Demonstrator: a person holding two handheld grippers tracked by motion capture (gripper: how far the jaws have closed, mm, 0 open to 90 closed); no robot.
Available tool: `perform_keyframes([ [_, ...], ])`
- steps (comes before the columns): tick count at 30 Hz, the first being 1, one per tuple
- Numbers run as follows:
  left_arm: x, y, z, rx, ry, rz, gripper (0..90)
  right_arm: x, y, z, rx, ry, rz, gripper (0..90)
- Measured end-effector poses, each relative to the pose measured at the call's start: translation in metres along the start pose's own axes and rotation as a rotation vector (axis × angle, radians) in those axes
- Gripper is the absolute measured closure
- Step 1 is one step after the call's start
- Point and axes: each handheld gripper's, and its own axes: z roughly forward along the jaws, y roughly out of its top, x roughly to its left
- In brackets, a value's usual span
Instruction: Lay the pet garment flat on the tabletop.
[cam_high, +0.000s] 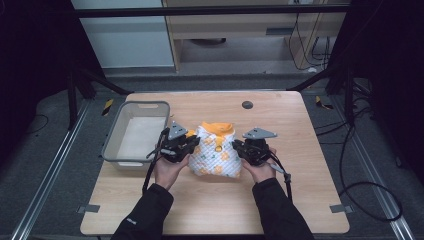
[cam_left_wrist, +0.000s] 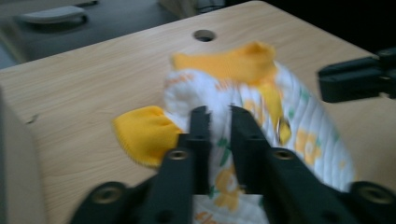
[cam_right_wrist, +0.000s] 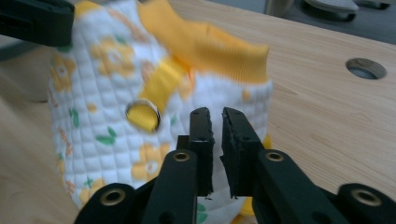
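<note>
My left claw (cam_left_wrist: 219, 116) sits at the left edge of the small quilted garment (cam_high: 216, 150), its jaws parted by a narrow gap with white fabric showing between them; I judge the pads are no longer pressing on the cloth. My right claw (cam_right_wrist: 215, 119) stands the same way at the garment's right edge, jaws slightly spread, a slim gap between the tips and nothing clamped there. In the high view the left claw (cam_high: 186, 145) and right claw (cam_high: 241, 148) flank the folded bundle from either side, close against it.

The garment (cam_right_wrist: 140, 116) lies folded in the middle of the counter (cam_high: 280, 200), orange collar (cam_left_wrist: 229, 63) turned away from me, an orange sleeve (cam_left_wrist: 142, 133) poking out at its left side, a small ring (cam_right_wrist: 142, 114) on the front strap. The grey basket (cam_high: 112, 145) stands just beyond my left claw, apart from the bundle.

The step, as I read it, is letting go of a finished fold and drawing clear. To do it well I want both claws spread wide enough that no quilting snags on a pad, then I back off outward and level, away from the edges, not upward, so the layers stay flat. The loose sleeve is the risk; I keep the left tips off it.
</note>
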Motion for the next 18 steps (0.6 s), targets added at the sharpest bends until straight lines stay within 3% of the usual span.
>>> perform_keyframes([
  [2, 0.005, -0.002, 0.001, -0.001, 0.004, -0.030, 71.3, -0.001, -0.001, 0.001, 0.003, -0.010, -0.004, 76.6],
  [6, 0.010, -0.009, -0.013, -0.018, -0.003, -0.042, 60.1, -0.003, -0.004, -0.010, -0.003, -0.018, -0.044, 70.0],
  [9, 0.013, -0.018, -0.028, -0.014, 0.003, -0.021, 53.6, -0.003, -0.008, -0.026, -0.006, -0.004, -0.060, 64.0],
  [14, 0.018, -0.044, -0.050, 0.011, 0.014, -0.005, 43.5, -0.003, -0.023, -0.049, -0.015, 0.026, -0.071, 53.9],
  [18, 0.019, -0.069, -0.054, 0.050, 0.018, 0.003, 40.3, -0.002, -0.038, -0.055, 0.002, 0.048, -0.075, 48.1],
])
